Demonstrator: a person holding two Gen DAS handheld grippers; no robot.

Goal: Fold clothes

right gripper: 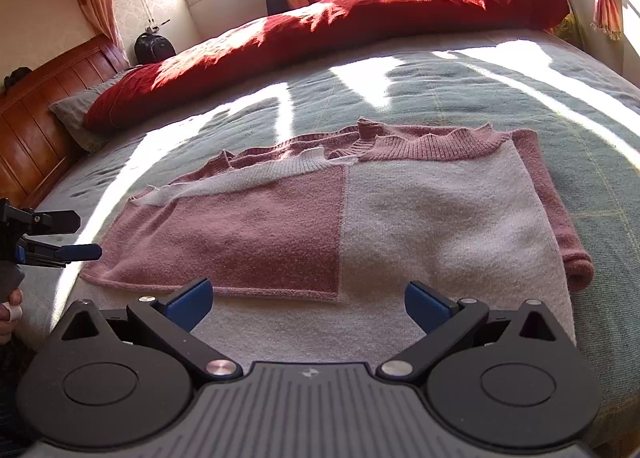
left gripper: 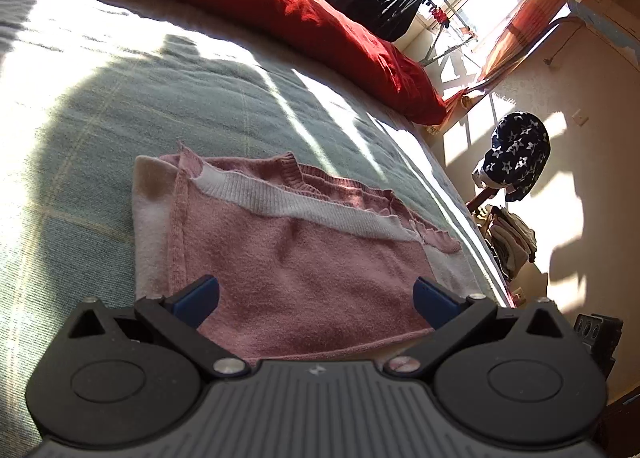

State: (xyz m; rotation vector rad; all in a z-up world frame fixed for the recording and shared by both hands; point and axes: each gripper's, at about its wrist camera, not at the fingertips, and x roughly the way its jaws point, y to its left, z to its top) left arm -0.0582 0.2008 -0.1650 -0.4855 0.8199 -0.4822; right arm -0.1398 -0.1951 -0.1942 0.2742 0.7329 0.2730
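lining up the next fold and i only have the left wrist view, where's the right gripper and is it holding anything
Observer: The right gripper hangs over the sweater at its near hem, jaws open, holding nothing.
Operator: what's along the sweater's right edge, my view cuts it off
Observer: A pink sleeve lies folded in along the right edge of the pale panel.
Operator: anything at the bed's other end, i only see the window side
Observer: A wooden headboard stands there, past the end of the red quilt.
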